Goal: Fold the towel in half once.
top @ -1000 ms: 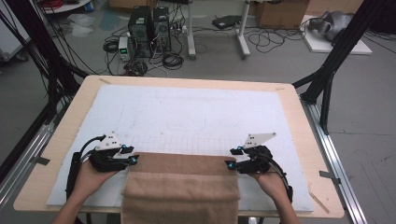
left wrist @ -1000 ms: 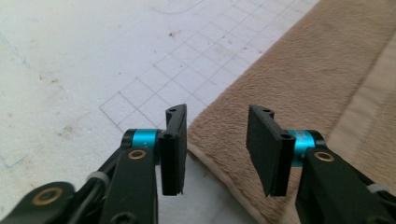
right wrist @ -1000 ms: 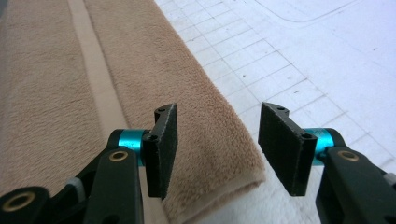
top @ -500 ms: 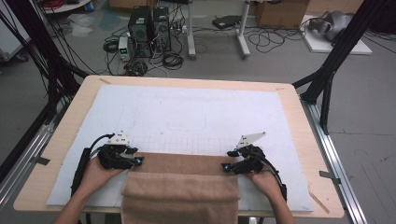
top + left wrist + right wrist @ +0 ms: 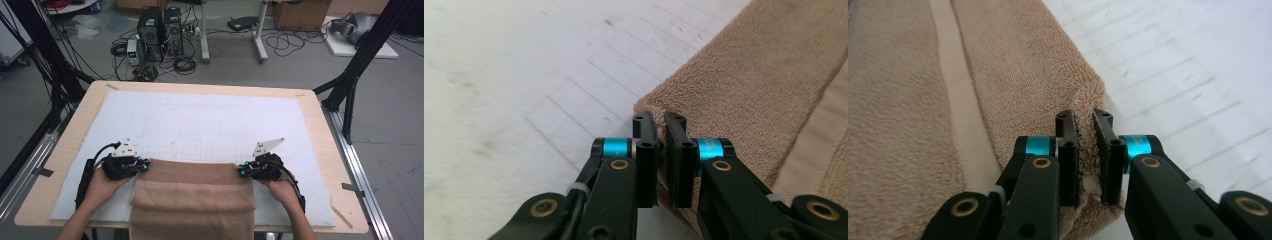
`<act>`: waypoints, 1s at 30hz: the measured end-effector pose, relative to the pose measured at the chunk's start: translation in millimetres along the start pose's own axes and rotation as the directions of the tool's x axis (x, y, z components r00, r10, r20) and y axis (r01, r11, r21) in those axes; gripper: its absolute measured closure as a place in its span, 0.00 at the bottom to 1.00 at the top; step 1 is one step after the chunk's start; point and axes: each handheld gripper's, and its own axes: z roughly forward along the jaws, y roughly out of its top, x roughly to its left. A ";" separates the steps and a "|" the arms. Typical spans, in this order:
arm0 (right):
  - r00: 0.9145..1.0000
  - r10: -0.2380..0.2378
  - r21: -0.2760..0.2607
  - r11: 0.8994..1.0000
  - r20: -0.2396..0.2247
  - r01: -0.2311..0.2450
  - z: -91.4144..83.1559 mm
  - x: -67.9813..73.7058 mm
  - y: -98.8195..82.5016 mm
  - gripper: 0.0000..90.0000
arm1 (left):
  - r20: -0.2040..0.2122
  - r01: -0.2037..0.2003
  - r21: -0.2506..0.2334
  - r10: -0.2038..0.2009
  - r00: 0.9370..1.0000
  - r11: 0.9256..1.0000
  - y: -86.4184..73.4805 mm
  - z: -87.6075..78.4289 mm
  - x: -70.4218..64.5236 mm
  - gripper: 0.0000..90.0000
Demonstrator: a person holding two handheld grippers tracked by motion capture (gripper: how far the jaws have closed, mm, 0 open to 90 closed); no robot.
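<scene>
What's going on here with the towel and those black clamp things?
A person at a table holds a two-jaw gripper in each hand and is working on a folded brown towel lying on a white mat. The left gripper has just closed on the towel's far left corner, and the right gripper on its far right corner. Both corners are pinched but the towel lies flat, not yet lifted.

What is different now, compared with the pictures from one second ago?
Both grippers have just closed: the left gripper and right gripper now pinch the far corners of the brown towel. The hands moved in slightly; the towel lies as before on the white mat.
</scene>
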 end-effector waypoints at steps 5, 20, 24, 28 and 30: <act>0.997 0.004 -0.047 0.999 0.073 -0.001 -8.2 -16.6 27.9 0.93 | -0.043 0.067 -0.069 -0.070 0.997 0.995 30.1 -6.2 27.1 0.94; 0.983 0.025 -0.055 0.998 0.182 -0.015 -46.2 -85.7 134.1 0.85 | -0.242 0.068 -0.085 -0.087 0.966 0.994 124.6 -18.0 78.7 0.84; 0.976 0.081 -0.027 0.997 0.204 -0.077 -32.2 -91.6 122.6 0.73 | -0.199 0.100 -0.088 -0.116 0.973 0.991 109.6 -14.1 81.2 0.70; 0.977 0.094 -0.042 0.995 0.194 -0.087 -23.8 -83.1 101.0 0.67 | -0.149 0.148 -0.100 -0.162 0.976 0.984 89.1 -9.5 80.5 0.68; 0.978 0.097 -0.019 0.995 0.184 -0.096 -19.7 -79.2 93.5 0.63 | -0.134 0.156 -0.093 -0.167 0.977 0.983 80.7 -5.6 78.2 0.68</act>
